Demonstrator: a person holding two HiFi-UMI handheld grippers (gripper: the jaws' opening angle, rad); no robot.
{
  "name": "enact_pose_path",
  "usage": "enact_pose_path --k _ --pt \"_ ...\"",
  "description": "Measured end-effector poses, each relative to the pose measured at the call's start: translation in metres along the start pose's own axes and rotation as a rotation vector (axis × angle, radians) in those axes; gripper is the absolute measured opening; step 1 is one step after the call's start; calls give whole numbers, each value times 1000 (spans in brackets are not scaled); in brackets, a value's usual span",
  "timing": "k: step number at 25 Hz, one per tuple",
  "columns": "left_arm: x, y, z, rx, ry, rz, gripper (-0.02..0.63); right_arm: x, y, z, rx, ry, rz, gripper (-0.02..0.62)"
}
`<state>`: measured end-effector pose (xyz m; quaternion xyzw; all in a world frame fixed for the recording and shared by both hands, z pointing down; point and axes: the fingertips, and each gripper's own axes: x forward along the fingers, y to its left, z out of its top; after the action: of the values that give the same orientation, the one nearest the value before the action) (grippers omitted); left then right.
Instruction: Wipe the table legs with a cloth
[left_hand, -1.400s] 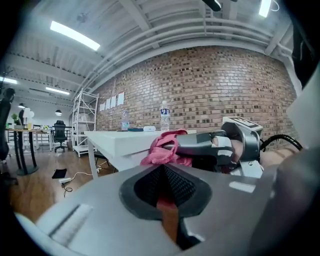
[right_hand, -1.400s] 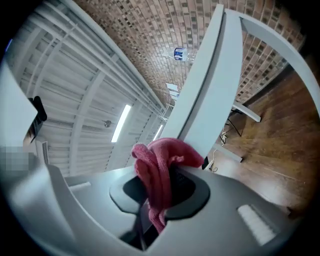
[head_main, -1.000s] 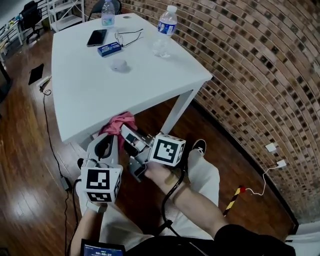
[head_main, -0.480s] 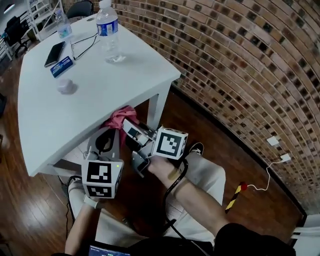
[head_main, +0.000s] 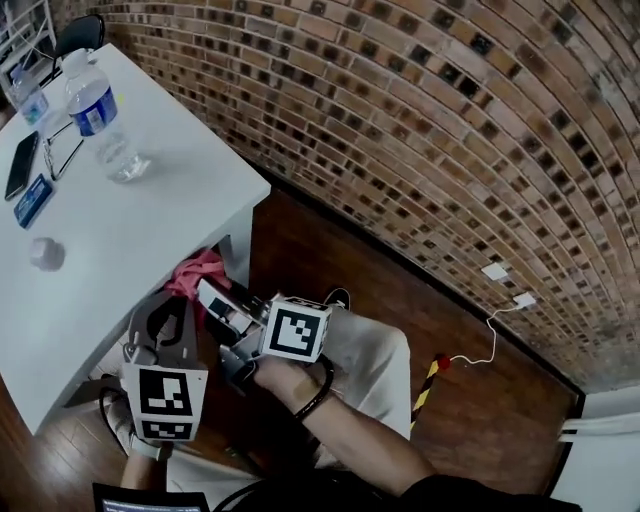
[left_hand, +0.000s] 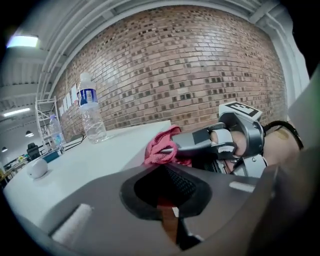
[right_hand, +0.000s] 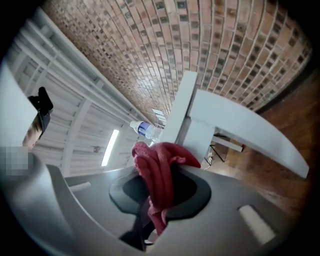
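A red cloth (head_main: 197, 274) is bunched just under the corner of the white table (head_main: 120, 230), beside its white leg (head_main: 238, 258). My right gripper (head_main: 206, 293) is shut on this cloth (right_hand: 157, 170), and the leg (right_hand: 181, 107) rises just beyond it in the right gripper view. My left gripper (head_main: 170, 302) sits just left of the right one, below the table edge, jaws together with nothing between them. The left gripper view shows the right gripper (left_hand: 172, 148) pinching the cloth (left_hand: 161, 147) against the tabletop's edge.
A water bottle (head_main: 100, 120), a phone (head_main: 22, 165), a blue box (head_main: 33, 200) and a small white object (head_main: 45, 255) lie on the table. A brick wall (head_main: 400, 120) runs close behind. A wall outlet with a cable (head_main: 495, 272) and my trouser leg (head_main: 370, 350) are to the right.
The head view has swung right, so the table slid left in the picture. Both grippers kept their places by the table corner, the right one still holding the cloth.
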<state>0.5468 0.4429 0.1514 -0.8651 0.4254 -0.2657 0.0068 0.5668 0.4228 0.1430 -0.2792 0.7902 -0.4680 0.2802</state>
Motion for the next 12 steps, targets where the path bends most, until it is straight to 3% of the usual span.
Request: enact_pose_path --k 5,12 --pt "30 -14 19 -50 -106 21 -5 -11 -10 35 -132 38 -11 57" --pt "65 -31 42 -54 -162 36 -6 -27 -24 78 -203 -60 -44 57"
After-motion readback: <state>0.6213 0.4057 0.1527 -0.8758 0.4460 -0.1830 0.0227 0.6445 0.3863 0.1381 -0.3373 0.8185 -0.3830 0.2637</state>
